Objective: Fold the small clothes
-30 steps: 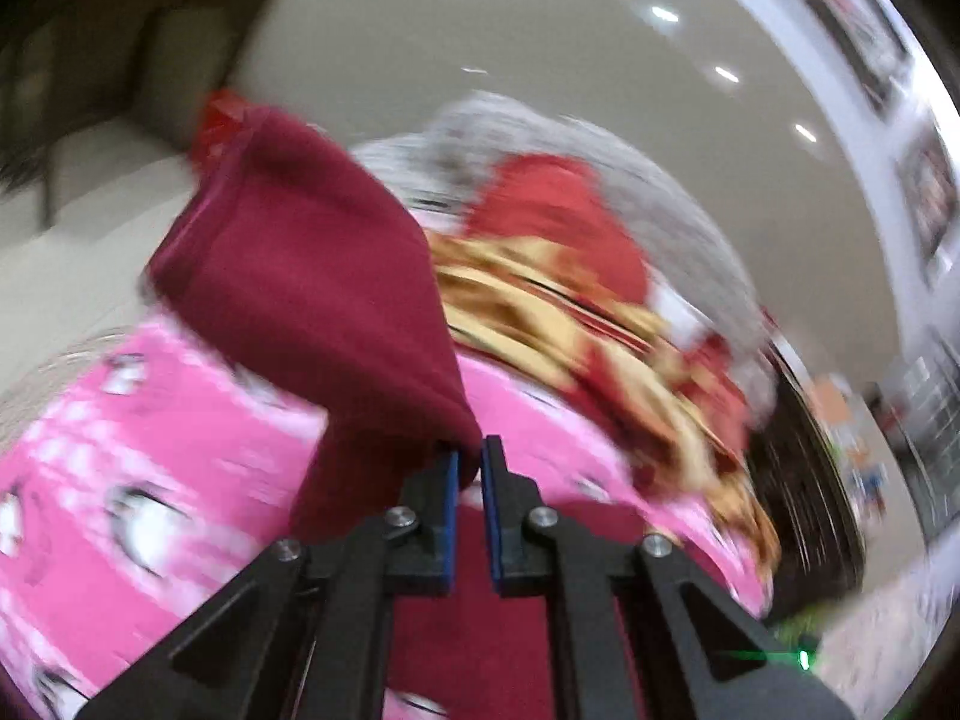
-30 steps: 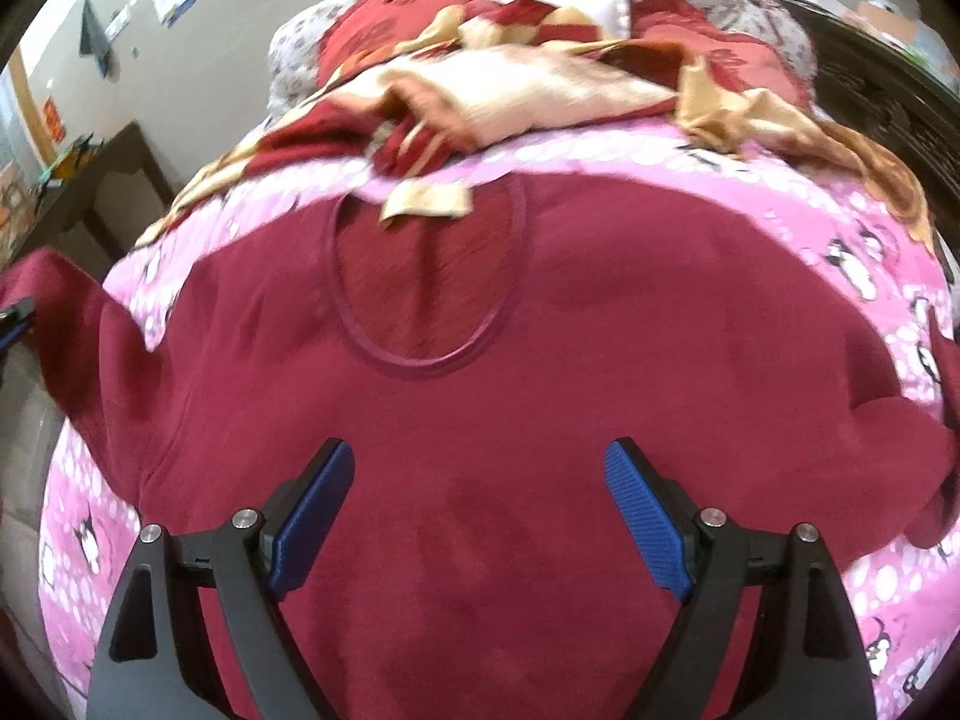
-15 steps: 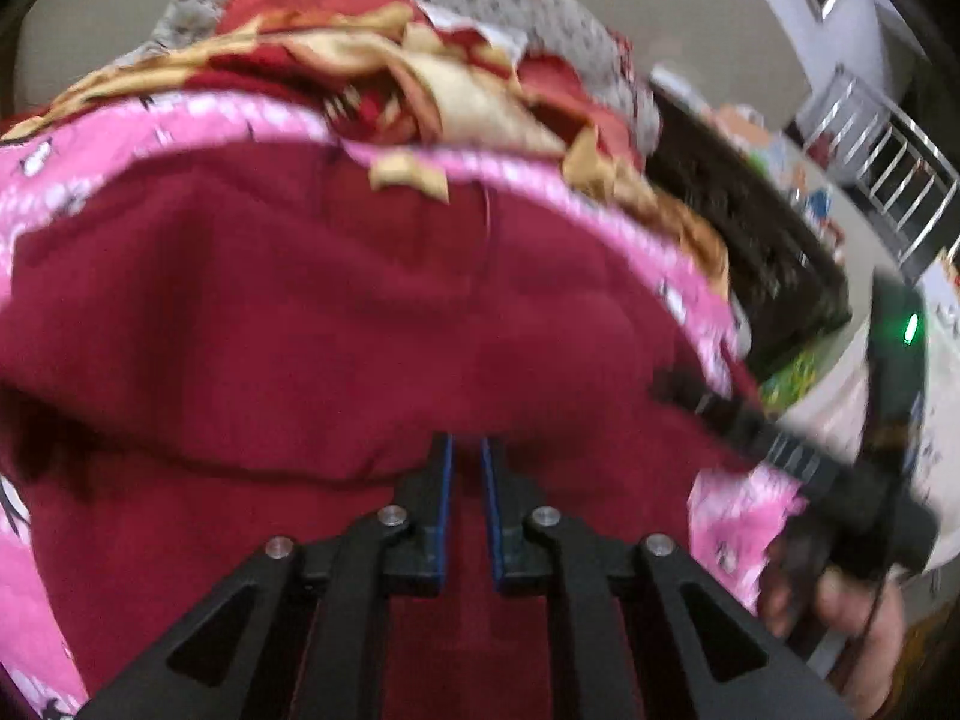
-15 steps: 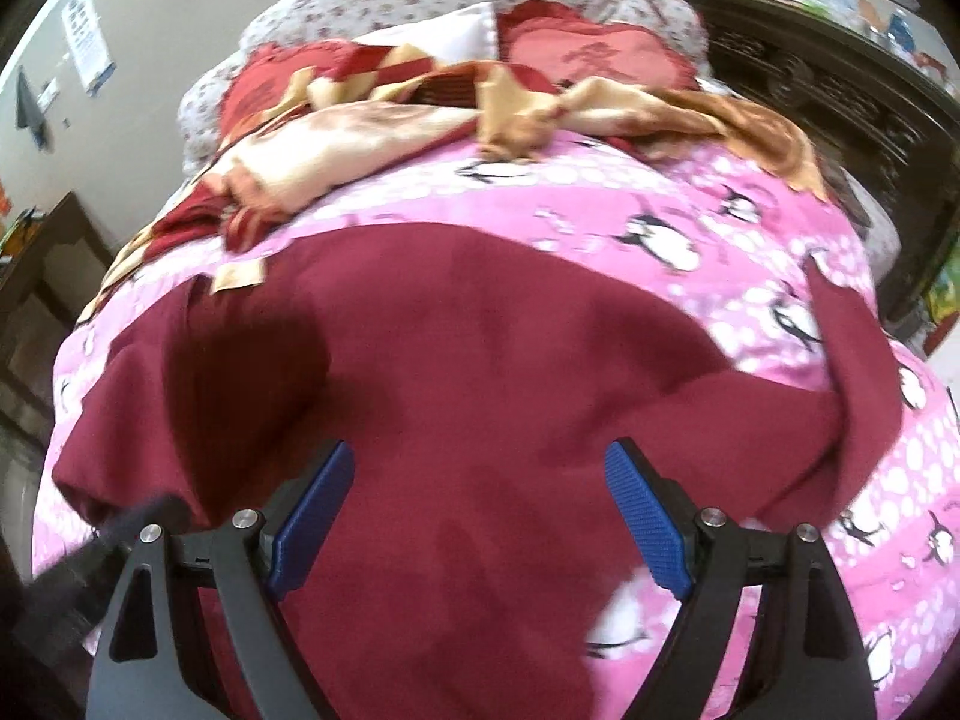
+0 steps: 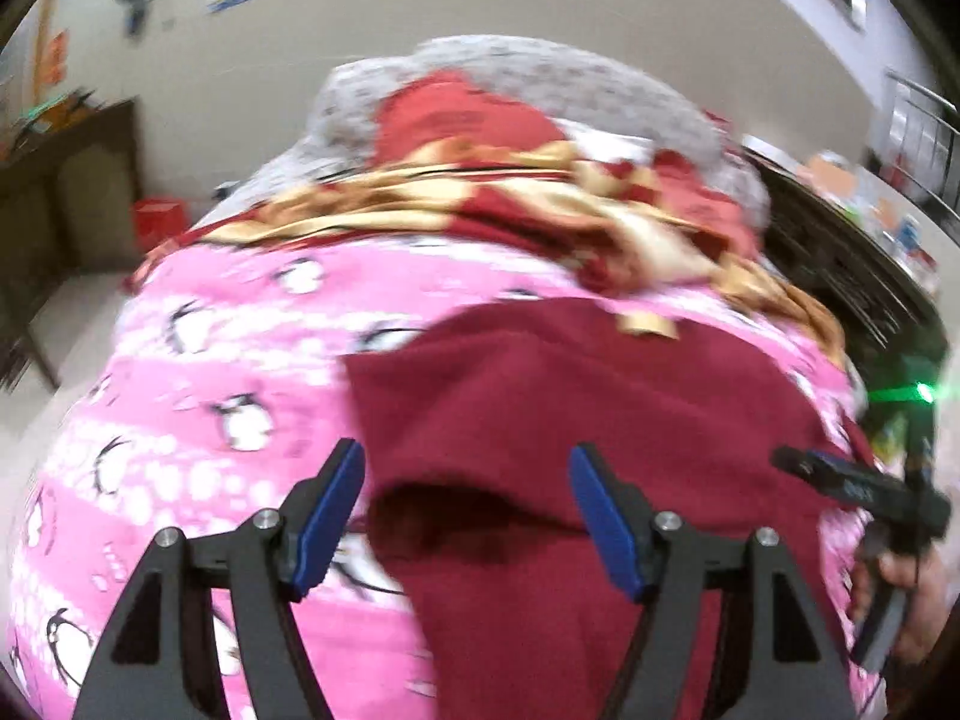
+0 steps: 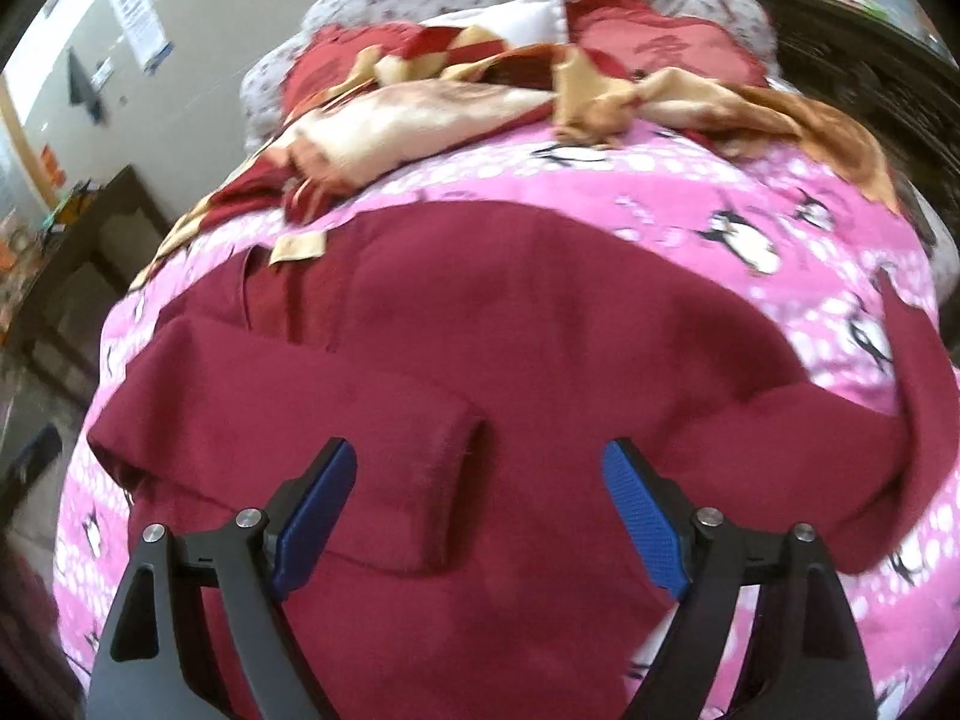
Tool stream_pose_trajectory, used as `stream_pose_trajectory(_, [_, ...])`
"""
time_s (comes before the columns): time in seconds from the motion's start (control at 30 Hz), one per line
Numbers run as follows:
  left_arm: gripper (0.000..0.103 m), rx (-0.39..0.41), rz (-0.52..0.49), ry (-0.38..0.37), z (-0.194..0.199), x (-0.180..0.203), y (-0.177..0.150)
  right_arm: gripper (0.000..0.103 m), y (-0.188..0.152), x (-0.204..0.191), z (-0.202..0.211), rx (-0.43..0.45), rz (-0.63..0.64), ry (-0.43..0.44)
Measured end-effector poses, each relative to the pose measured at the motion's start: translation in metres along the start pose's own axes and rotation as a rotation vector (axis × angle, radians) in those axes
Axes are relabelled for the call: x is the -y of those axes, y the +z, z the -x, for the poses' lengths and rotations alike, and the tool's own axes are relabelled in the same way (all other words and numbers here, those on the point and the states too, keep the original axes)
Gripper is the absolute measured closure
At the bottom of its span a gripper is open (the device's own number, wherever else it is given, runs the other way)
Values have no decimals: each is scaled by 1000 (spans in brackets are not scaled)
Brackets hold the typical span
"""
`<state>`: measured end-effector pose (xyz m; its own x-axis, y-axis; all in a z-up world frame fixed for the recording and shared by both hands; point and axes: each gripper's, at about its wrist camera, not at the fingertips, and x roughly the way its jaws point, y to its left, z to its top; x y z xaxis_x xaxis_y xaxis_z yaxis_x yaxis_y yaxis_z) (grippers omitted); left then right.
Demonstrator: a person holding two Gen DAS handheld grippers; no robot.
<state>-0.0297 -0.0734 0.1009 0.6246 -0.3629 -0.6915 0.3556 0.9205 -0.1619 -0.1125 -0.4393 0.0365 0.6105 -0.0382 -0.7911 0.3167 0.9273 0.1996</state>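
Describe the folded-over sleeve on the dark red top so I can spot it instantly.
On the pink penguin-print bedspread lies the dark red long-sleeved fleece top. Its folded sleeve crosses the body from the picture's left, ending in a stitched cuff ahead of the open right gripper; the other sleeve trails off rightward.

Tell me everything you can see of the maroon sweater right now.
The maroon sweater is a soft, fleecy-looking long-sleeved top with a round neckline and a tan label. It lies spread on the pink penguin blanket, neck toward the pillows. One sleeve is folded across the body, cuff near the middle; the other sleeve lies out to the side. Both grippers hang open over it, gripping nothing.
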Motion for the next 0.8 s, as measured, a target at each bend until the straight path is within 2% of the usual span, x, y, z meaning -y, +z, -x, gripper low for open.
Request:
stream_pose_trajectory(0.03, [29, -9, 32, 23, -7, -14, 0, 6, 0, -4, -5, -9, 19, 9])
stream_pose_trajectory(0.13, [29, -50, 73, 31, -21, -30, -4, 32, -1, -14, -24, -43, 74, 16])
stream_pose_trajectory(0.2, [29, -88, 76, 20, -31, -32, -11, 42, -3, -18, -28, -32, 105, -15])
stream_pose_trajectory(0.23, [29, -107, 70, 15, -32, -33, -17, 45, -3, -18, -25, -23, 111, -7])
stream_pose_trajectory(0.27, [29, -122, 59, 12, -35, -31, -21, 55, -3, -18, -21, -21, 110, 13])
stream_pose_trajectory(0.3, [29, -134, 45, 9, -37, -29, -23, 59, -2, -17, -13, -8, 106, 37])
stream_pose_trajectory(0.43, [29, -117, 24, 18, -30, -27, -27, 59, 9, -12, 32, 134, 127, -15])
stream_pose_trajectory(0.5, [29, -98, 45, 23, -24, -30, -26, 60, 18, -3, 43, 170, 118, -52])
stream_pose_trajectory(0.57, [29, -96, 78, 16, -24, -34, -24, 60, 24, 4, 36, 157, 112, -102])
stream_pose_trajectory(0.7, [29, -117, 87, 8, -32, -26, -21, 56, 27, 19, 0, 22, 86, -173])
stream_pose_trajectory(0.73, [29, -116, 71, 8, -34, -21, -21, 56, 27, 21, 0, 15, 88, -187])
stream_pose_trajectory(0.8, [29, -130, 38, 24, -40, -14, -21, 51, 23, 27, 15, 63, 60, -204])
